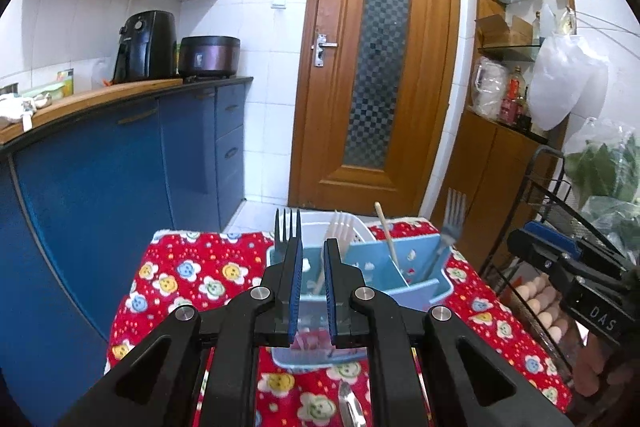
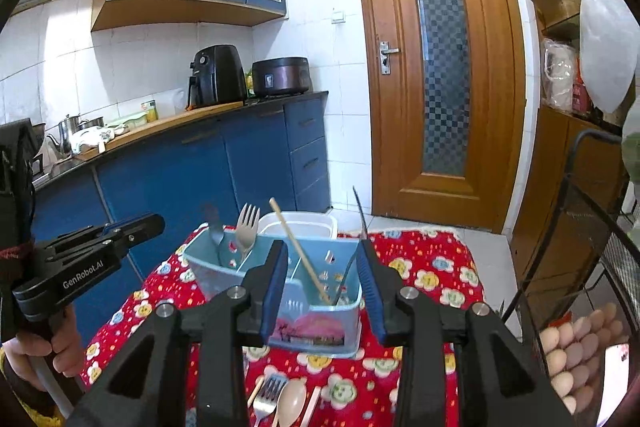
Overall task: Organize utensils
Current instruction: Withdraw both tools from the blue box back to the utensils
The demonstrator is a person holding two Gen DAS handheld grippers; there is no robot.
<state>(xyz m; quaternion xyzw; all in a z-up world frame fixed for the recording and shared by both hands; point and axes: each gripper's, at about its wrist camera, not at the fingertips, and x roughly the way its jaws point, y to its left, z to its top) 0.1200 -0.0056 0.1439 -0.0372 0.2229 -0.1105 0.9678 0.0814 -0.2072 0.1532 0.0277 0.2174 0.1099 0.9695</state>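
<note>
A light blue divided organiser [image 1: 416,263] [image 2: 208,259] stands on the red flowered cloth [image 1: 192,275]. Its compartments hold a metal fork [image 1: 287,227], a beige plastic fork [image 2: 246,227], a wooden chopstick [image 2: 298,247] and another metal fork [image 1: 452,227]. My left gripper [image 1: 313,247] hovers just before it, nearly shut, with only a narrow empty slit between the pads. My right gripper [image 2: 322,251] is open and empty, with the organiser showing through the gap. Loose on the cloth below it lie a metal fork [image 2: 268,395] and a beige spoon [image 2: 292,403].
A white tub [image 2: 298,223] sits behind the organiser. A black wire rack [image 2: 600,251] holding eggs [image 2: 576,351] stands close on the right. Blue cabinets [image 1: 120,187] run along the left, and a wooden door [image 1: 372,67] is beyond the table.
</note>
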